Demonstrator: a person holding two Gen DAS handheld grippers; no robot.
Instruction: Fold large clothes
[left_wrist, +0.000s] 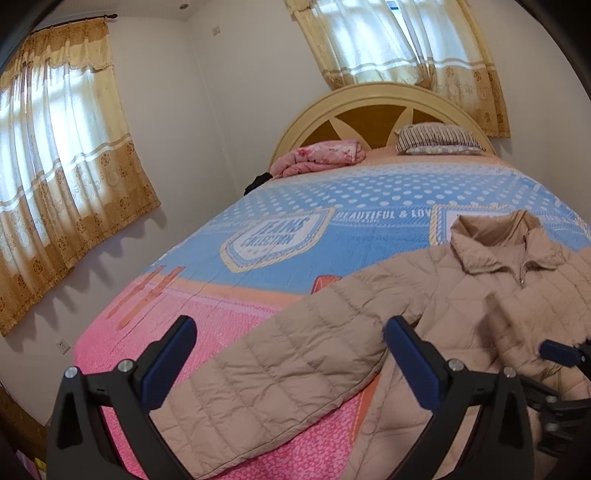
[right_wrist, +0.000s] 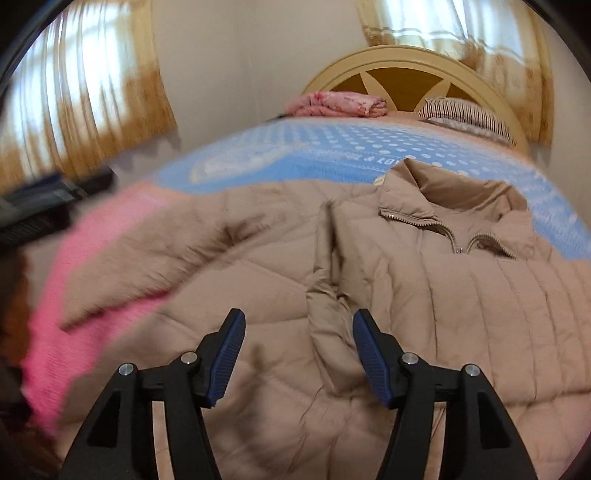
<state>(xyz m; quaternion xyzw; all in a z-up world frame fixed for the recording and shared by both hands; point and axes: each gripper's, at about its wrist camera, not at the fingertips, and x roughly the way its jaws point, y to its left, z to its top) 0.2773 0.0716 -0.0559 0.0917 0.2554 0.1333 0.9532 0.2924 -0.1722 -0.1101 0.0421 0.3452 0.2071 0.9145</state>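
A beige quilted jacket (left_wrist: 491, 295) lies front up on the bed, its collar (right_wrist: 454, 206) pointing at the headboard and its zip closed to the neck. One sleeve (left_wrist: 277, 376) stretches out to the left over the pink part of the cover. My left gripper (left_wrist: 291, 332) hovers open and wide over that sleeve, its pads clear of the cloth. My right gripper (right_wrist: 299, 321) is open above the chest of the jacket (right_wrist: 443, 295). A raised fold of fabric (right_wrist: 325, 295) sits between its fingers, untouched by the pads. The right gripper's tip (left_wrist: 561, 350) also shows at the left wrist view's right edge.
The bed cover (left_wrist: 295, 221) is blue with white dots further up and pink near me. A folded pink blanket (left_wrist: 317, 158) and a striped pillow (left_wrist: 439, 138) lie by the wooden headboard (left_wrist: 373, 99). Curtained windows (left_wrist: 62, 166) are on the walls to the left and behind the bed.
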